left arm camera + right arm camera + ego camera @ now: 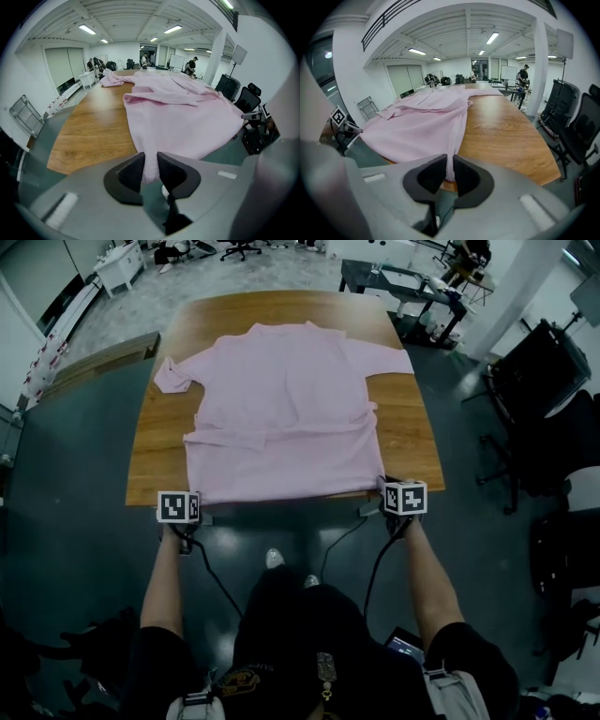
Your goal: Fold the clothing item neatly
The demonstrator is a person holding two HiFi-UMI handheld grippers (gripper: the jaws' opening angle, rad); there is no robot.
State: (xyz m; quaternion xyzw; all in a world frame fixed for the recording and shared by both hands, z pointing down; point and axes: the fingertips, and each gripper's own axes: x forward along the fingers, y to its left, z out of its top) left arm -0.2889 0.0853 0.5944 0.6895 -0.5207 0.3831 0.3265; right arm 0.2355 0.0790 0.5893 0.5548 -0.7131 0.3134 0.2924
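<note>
While flat on table (159, 451), pink shirt (281, 409), hem corners pinched in left gripper (150, 159), right gripper (450, 161) fingers (432, 174).

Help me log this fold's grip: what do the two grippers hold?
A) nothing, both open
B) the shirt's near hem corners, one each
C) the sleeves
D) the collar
B: the left gripper and right gripper are each shut on a hem corner of the pink shirt, at the near edge of the table.
</note>
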